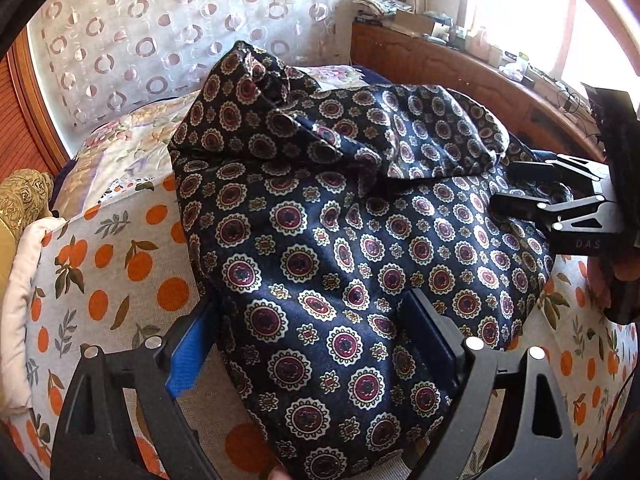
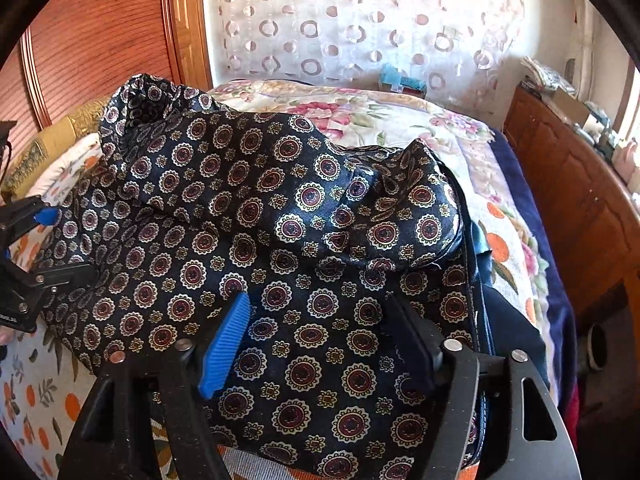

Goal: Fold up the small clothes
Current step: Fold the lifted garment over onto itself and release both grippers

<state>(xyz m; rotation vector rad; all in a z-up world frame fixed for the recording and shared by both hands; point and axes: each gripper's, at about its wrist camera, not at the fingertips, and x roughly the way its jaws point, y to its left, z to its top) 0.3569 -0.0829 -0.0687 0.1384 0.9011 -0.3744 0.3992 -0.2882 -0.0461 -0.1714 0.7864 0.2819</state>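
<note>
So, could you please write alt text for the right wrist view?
A dark medallion-print garment lies partly folded on an orange-print bedcover. The right hand-held gripper is open over its near edge; the left hand-held gripper shows at the left edge.

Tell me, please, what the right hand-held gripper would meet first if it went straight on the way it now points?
Most likely the dark navy satin garment with round medallion print: the right hand-held gripper points down at it, open, the cloth lying right beneath its fingers. Depth is unclear.
</note>
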